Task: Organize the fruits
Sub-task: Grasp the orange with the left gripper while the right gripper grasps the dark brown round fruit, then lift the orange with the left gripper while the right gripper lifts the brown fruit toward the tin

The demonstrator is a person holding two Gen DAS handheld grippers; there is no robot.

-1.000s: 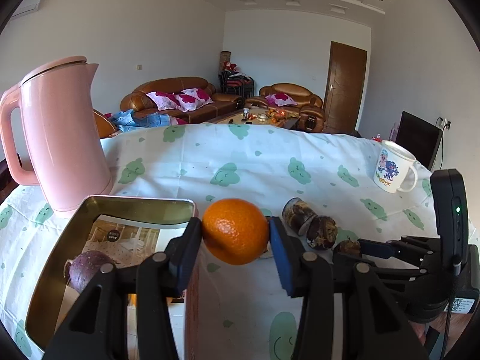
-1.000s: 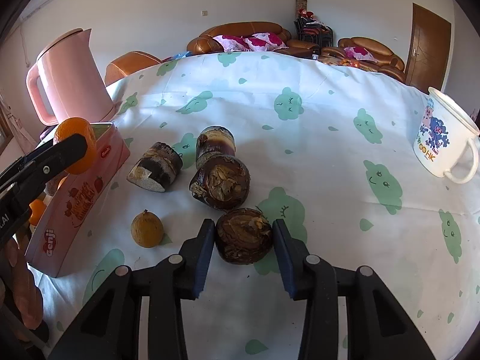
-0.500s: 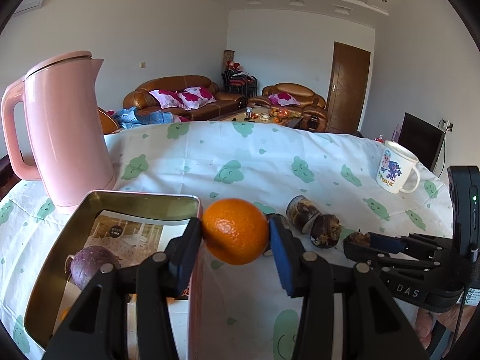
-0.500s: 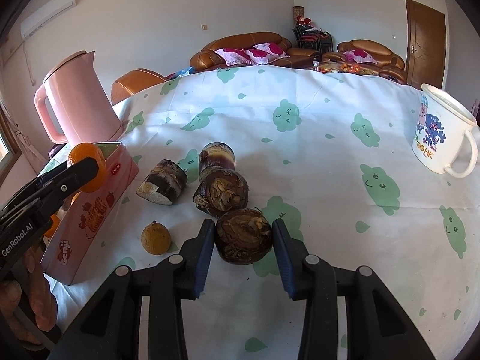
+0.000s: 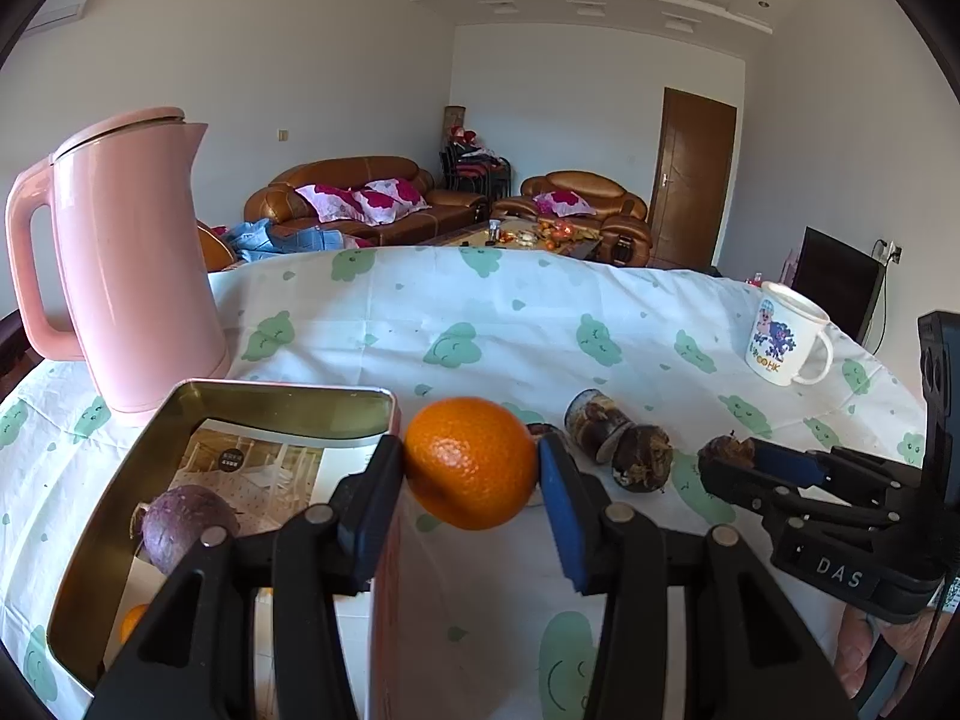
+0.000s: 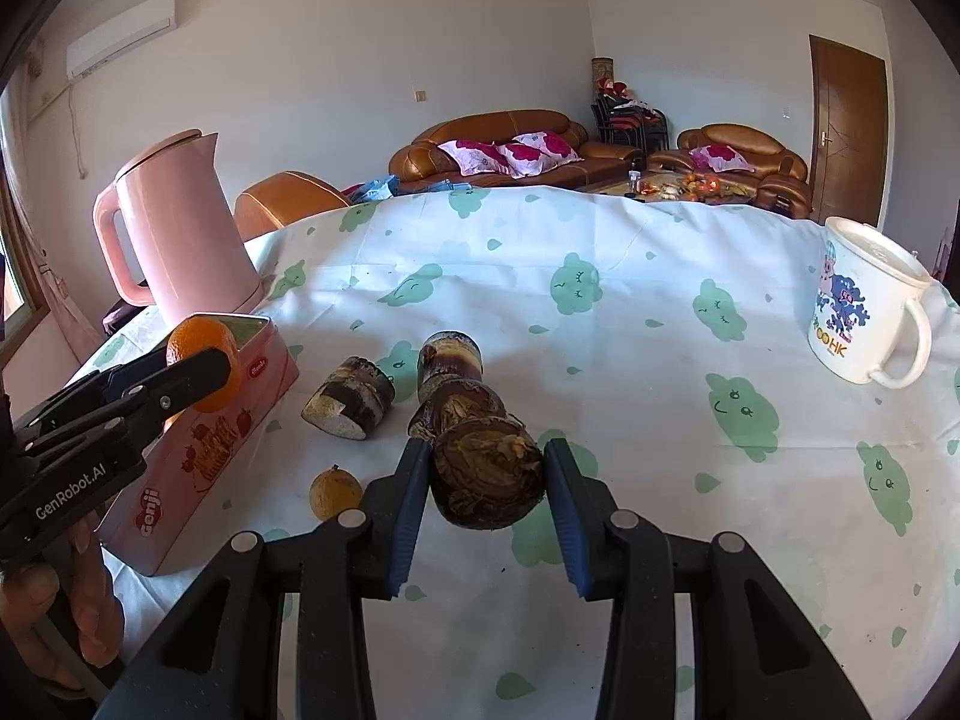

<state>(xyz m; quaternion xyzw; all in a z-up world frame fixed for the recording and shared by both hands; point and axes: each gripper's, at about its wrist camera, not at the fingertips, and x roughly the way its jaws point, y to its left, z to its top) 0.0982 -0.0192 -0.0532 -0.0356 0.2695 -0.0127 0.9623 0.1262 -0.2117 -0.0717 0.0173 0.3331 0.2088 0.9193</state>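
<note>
My left gripper is shut on an orange and holds it in the air at the right edge of an open pink tin. The tin holds a purple passion fruit and another orange. My right gripper is shut on a brown cut root piece and holds it above the cloth. Three more brown pieces lie just beyond it, and a small yellow fruit lies to its left. The left gripper with the orange also shows in the right wrist view.
A pink kettle stands behind the tin at the left. A white printed mug stands at the right. The table has a white cloth with green clouds. Sofas and a door are beyond it.
My right gripper has lifted the brown piece off the cloth and risen. My left gripper has risen a little with the orange still in it.
</note>
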